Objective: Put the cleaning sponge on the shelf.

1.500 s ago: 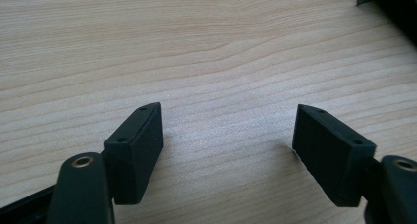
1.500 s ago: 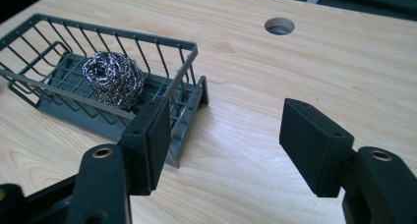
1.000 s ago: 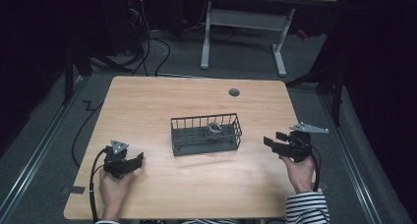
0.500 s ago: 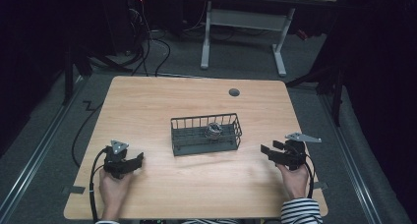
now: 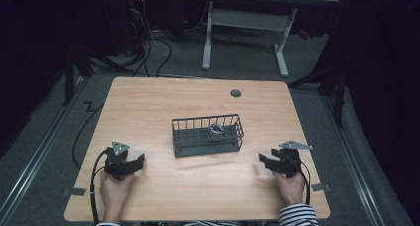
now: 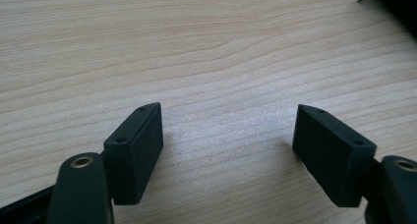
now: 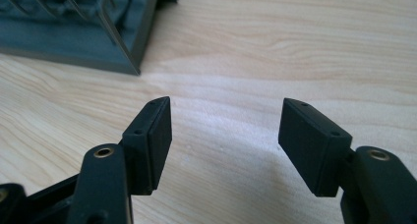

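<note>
Both our black two-jaw tools, left tool [image 5: 139, 161] and right tool [image 5: 264, 161], rest gaping and empty on the light wooden desk [image 5: 198, 196], flanking the dark wire basket [image 5: 207, 135].

One wire basket [image 5: 207, 135], two grippers [image 5: 130, 165].

floor [image 5: 44, 137]: grey carpet | behind: white desk frame [image 5: 245, 35] | surroundings dark, perhaps curtained
</note>
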A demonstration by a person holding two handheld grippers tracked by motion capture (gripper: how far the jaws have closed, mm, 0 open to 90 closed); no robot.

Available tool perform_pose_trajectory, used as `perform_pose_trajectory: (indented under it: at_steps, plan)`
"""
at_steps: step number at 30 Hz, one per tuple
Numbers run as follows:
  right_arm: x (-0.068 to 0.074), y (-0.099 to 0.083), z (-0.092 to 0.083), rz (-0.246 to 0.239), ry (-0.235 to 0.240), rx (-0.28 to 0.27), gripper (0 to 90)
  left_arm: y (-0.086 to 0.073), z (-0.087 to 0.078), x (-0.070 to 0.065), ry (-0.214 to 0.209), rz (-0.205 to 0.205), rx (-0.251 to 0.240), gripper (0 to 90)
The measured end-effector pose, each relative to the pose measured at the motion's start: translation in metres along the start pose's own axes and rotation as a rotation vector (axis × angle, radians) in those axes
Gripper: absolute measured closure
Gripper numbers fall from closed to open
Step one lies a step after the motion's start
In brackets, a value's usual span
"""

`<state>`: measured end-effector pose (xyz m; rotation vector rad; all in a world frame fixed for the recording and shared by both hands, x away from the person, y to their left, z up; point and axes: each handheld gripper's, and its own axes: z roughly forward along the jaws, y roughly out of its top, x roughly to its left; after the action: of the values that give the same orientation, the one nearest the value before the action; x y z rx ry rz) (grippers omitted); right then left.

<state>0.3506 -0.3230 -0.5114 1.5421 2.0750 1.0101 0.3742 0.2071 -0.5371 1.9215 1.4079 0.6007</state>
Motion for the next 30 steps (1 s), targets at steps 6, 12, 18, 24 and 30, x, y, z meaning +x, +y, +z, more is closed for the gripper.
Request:
perform_pose_trajectory:
  at_steps: [6, 12, 18, 24, 30]
  plan:
    - [0.001, -0.005, 0.003, -0.010, -0.023, 0.000, 37.5, 0.000, 0.000, 0.000, 0.000, 0.000, 0.000, 27.8]
    - [0.002, -0.007, 0.006, -0.020, -0.039, 0.001, 37.2, 0.000, 0.000, 0.000, 0.000, 0.001, 0.000, 27.8]
    - [0.000, -0.011, 0.011, -0.019, -0.046, 0.011, 36.5, 0.000, 0.000, 0.000, 0.001, 0.001, 0.001, 27.8]
    - [0.001, -0.012, 0.012, -0.043, -0.061, 0.009, 35.8, 0.000, 0.000, 0.000, 0.002, -0.002, 0.000, 27.9]
    - [0.006, -0.014, 0.014, -0.101, -0.101, 0.009, 32.5, 0.000, 0.000, 0.000, 0.005, -0.002, 0.000, 27.9]
